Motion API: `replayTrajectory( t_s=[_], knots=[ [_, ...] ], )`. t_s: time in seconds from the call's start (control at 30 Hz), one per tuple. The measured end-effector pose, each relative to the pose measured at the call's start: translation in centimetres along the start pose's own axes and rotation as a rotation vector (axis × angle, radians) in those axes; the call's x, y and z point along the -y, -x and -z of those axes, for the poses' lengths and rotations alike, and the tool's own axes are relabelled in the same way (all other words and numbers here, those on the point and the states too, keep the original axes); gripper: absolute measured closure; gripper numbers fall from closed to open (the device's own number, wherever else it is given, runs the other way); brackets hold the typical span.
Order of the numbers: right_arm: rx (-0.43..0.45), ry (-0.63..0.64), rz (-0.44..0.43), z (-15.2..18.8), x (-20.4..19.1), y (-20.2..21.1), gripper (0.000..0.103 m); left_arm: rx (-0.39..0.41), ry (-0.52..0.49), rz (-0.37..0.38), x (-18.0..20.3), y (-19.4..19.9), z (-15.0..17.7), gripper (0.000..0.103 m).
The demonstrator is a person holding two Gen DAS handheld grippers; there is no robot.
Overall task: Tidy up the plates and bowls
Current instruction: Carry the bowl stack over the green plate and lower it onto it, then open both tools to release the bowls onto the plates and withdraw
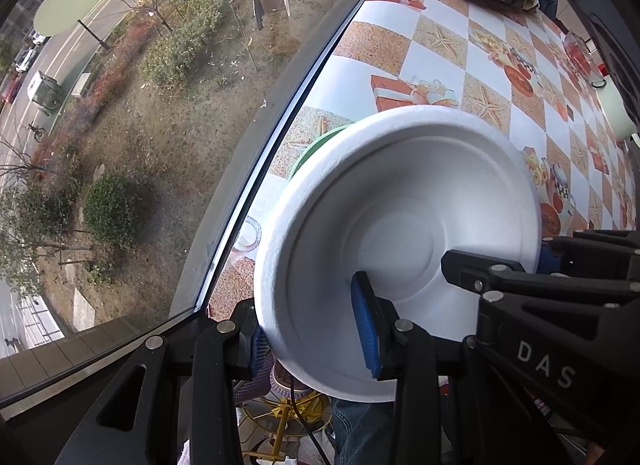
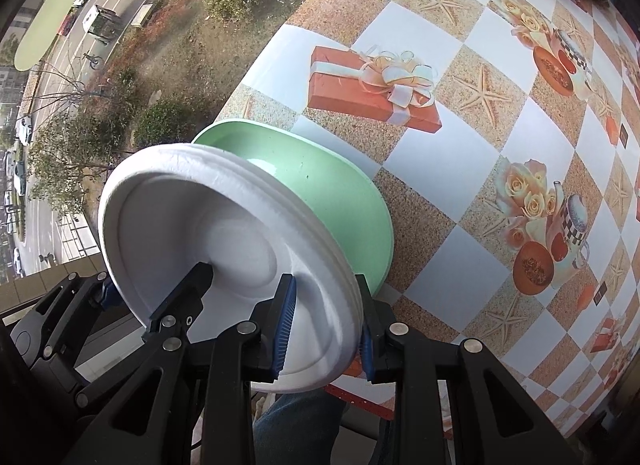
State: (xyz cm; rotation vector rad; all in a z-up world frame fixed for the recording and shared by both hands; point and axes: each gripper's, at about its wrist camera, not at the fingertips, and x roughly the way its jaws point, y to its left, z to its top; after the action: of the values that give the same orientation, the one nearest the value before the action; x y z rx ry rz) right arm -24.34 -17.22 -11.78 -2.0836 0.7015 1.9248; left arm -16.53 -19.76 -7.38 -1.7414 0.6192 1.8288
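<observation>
Below, checkered tablecloth [image 2: 432, 169] beside window [image 1: 140, 125]; both hand-held grippers, left [image 1: 316, 339] and right [image 2: 324, 331], clamped on white plate [image 1: 400, 217].

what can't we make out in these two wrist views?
- Green plate: mostly hidden behind the white plate, both views; whether they touch is unclear.
- White container: cut off by the left view's right edge and a black part.
- Left claw, right claw: contact under the rim is hidden.
</observation>
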Motion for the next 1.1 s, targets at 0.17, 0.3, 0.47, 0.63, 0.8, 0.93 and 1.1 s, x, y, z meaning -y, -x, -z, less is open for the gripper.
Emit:
replayTrajectory(
  t_s=[0.17,0.3,0.47,0.63,0.8,0.93,1.1],
  knots=[
    [-0.004,0.003,0.000,0.1,-0.2,-0.1,0.073,0.008,-0.010,0.007,-0.2,-0.2,0.2,0.062],
    [0.001,0.017,-0.010,0.0,-0.4,0.2,0.073,0.030,-0.012,0.004,-0.7,0.1,0.5,0.056],
    [0.018,0.021,-0.057,-0.1,-0.1,1.3,0.042,0.099,0.002,-0.009,-1.1,1.3,0.6,0.031],
    [0.059,0.047,-0.031,0.2,-0.7,2.7,0.026,0.093,0.024,-0.032,-1.7,2.0,0.4,0.020],
    [0.076,0.066,-0.005,0.3,-1.2,3.7,0.011,0.080,0.032,-0.040,-1.4,2.2,0.3,0.017],
    [0.147,0.099,0.047,1.1,-1.1,5.2,0.000,0.132,-0.002,-0.081,-0.4,3.8,0.4,0.017],
    [0.226,0.133,0.115,2.4,-0.5,7.1,0.000,0.032,-0.020,-0.111,0.2,3.4,0.3,0.017]
  ],
)
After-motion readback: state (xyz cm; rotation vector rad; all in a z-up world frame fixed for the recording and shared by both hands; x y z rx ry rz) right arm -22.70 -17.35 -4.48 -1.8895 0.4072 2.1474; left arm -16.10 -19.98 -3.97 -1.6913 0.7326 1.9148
